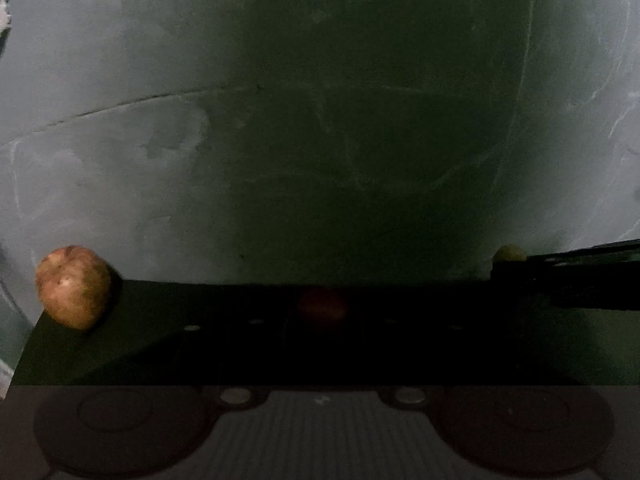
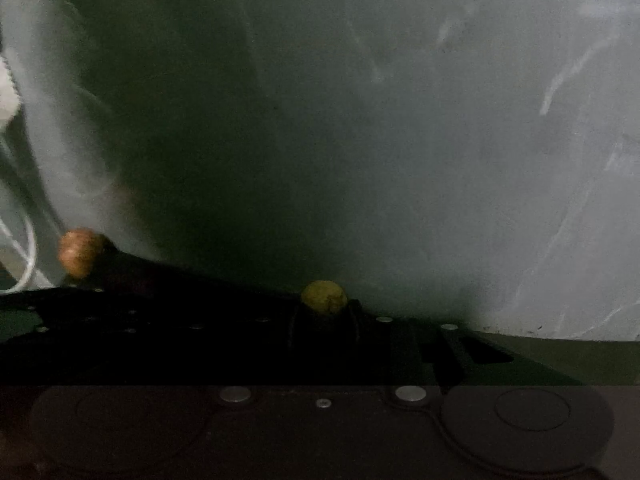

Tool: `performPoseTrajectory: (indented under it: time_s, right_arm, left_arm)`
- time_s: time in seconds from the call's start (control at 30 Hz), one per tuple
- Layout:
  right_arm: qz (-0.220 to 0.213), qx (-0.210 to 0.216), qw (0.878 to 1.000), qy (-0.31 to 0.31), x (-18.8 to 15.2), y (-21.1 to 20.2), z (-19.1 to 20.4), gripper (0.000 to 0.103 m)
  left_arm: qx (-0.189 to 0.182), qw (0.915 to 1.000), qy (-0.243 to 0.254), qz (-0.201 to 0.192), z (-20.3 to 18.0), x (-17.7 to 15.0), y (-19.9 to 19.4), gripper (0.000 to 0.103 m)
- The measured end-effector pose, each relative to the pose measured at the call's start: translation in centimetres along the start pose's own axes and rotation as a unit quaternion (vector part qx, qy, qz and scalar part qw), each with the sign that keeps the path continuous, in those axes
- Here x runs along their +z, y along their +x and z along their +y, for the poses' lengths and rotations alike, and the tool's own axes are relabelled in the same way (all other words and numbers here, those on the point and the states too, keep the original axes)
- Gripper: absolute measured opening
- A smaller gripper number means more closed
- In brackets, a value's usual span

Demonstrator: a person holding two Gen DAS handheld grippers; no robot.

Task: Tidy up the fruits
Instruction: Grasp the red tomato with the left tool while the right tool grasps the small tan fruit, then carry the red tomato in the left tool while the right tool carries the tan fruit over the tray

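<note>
Both wrist views are dim and face a pale, scuffed wall [image 1: 160,160] across a dark surface [image 1: 168,340] studded with small round metal fasteners. No brand, label or writing can be read anywhere – the murk and the blur swallow any fine detail.

In the left wrist view a mottled orange-brown fruit [image 1: 73,286] sits at the far left corner of the dark surface, the best-lit thing there. Near the middle, deep in shadow, a reddish fruit [image 1: 323,306] lies on the same surface, barely distinguishable. Far right, a yellow-green fruit [image 1: 509,253] peeks above a dark bar-like piece of hardware [image 1: 580,276] reaching in from the edge.

In the right wrist view the yellow-green fruit [image 2: 324,297] is near centre, resting at the wall's foot in a dark rounded cradle – whether that is part of a gripper cannot be told. The orange-brown fruit [image 2: 79,252] is smeared by blur at left, beside a white cable [image 2: 26,256].

Neither gripper's fingers can be made out against the blackness, so how wide they stand, or whether they hold anything, cannot be told
</note>
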State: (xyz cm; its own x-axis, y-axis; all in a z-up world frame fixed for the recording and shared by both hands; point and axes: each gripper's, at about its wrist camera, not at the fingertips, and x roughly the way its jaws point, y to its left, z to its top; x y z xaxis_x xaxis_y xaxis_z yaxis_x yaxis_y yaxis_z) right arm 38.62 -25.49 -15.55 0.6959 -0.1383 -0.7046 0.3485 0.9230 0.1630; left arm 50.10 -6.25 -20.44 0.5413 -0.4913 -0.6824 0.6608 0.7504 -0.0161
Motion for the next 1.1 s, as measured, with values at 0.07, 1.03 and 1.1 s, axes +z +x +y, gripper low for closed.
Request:
performPoseTrajectory:
  time_s: [0.07, 1.03, 1.1]
  right_arm:
    - [-0.008, 0.015, 1.000, -0.004, 0.5, -1.5, 0.2, 0.026]
    - [-0.136, 0.247, 0.955, -0.087, 9.3, -22.1, 1.9, 0.026]
    - [-0.142, 0.260, 0.950, -0.096, 9.5, -23.3, 1.8, 0.026]
  left_arm:
    - [0.007, 1.0000, -0.007, -0.003, -0.2, 0.2, -1.0, 0.033]
    - [0.176, 0.9787, -0.050, -0.092, -7.0, 5.5, -22.3, 0.033]
    - [0.185, 0.9765, -0.051, -0.098, -7.6, 5.6, -23.7, 0.033]
